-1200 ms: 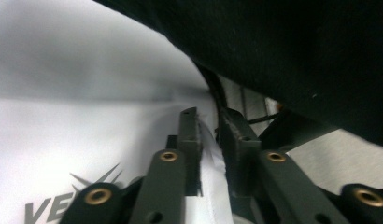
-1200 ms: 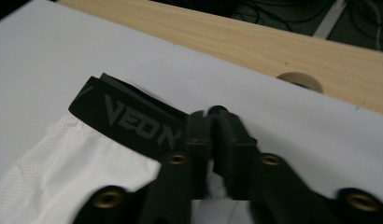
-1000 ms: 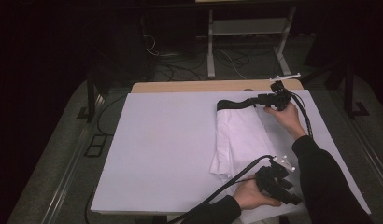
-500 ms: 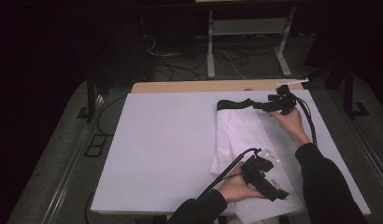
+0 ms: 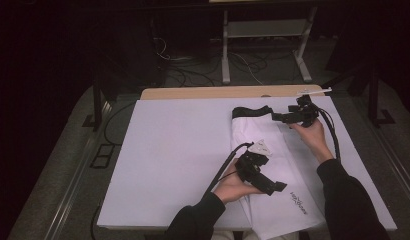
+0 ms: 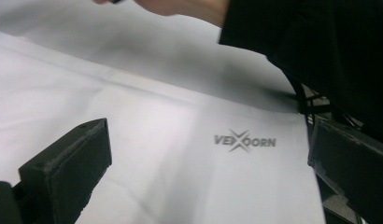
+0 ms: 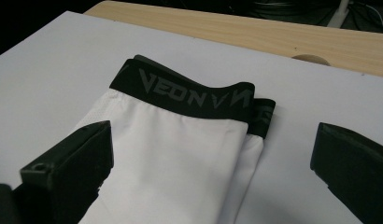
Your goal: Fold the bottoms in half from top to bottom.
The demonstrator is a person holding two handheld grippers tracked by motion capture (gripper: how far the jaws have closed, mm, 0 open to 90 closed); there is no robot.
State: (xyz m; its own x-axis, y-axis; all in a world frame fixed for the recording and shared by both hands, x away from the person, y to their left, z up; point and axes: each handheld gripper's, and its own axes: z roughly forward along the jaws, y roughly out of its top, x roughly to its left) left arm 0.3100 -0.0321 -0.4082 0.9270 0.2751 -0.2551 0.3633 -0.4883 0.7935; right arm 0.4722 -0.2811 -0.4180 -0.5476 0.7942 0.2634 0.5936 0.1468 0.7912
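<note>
Both claws have just been opening, with nothing between their jaws now. Nearest, the left claw [image 5: 279, 187] has moved up over the white folded garment [image 5: 273, 165] near the worktop's [image 5: 168, 150] front edge; the fold looks finished. Farther, the right claw [image 5: 278, 117] gapes beside the black waistband [image 7: 189, 95].

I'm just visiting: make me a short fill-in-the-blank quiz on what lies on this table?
1. The white garment has a ____ waistband.
2. The cover under it is ____.
3. The left gripper has its fingers ____.
4. The logo on the garment starts with the letter ____.

Missing words: black; white; open; V
</note>
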